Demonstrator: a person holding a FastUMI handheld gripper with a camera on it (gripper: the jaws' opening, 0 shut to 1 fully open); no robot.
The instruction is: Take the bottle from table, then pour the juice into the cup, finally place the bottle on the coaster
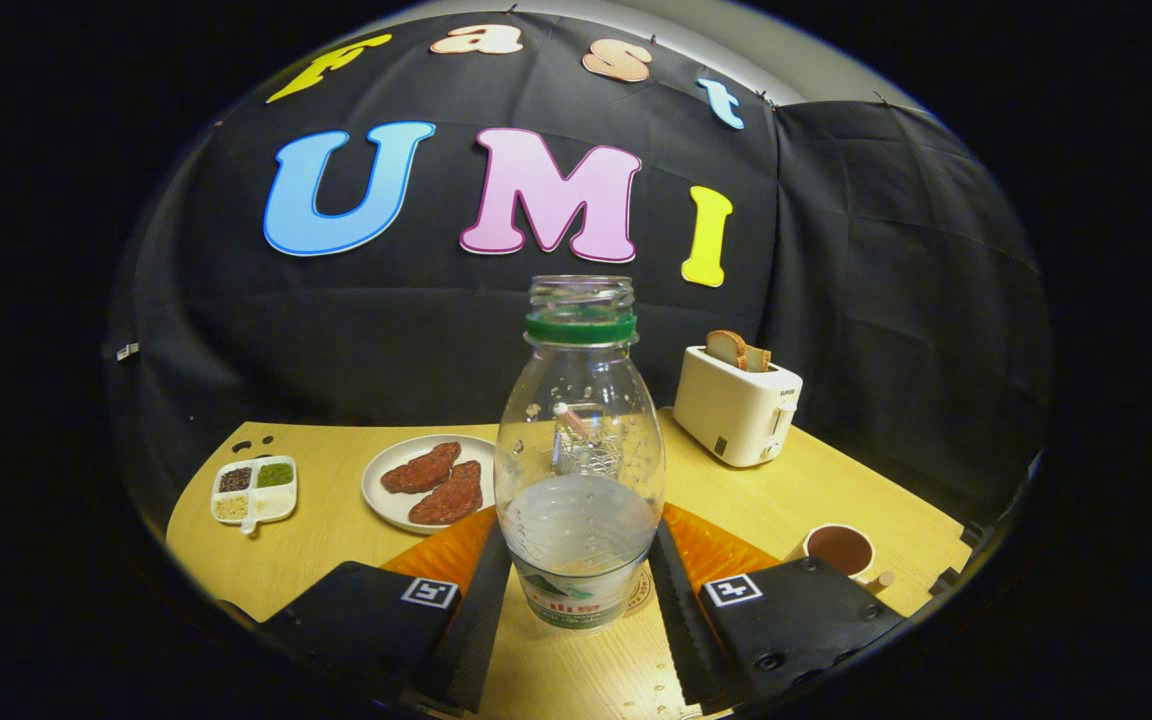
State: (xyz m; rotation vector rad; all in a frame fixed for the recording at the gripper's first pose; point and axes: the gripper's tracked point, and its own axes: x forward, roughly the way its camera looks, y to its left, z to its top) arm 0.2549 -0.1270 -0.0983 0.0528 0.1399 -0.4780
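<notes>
A clear plastic bottle (579,460) with a green neck ring and no cap stands upright between my fingers, holding some clear liquid in its lower part. Its base rests on a round coaster (641,594) on the wooden table (326,550). My gripper (581,535) is shut on the bottle, with both fingers against its lower sides. A cup (840,549) with brown liquid stands on the table to the right, beside the right finger.
A white toaster (736,405) with bread slices stands at the back right. Behind the bottle to the left is a white plate (426,482) with two brown patties. A small divided dish (255,491) of seasonings sits far left.
</notes>
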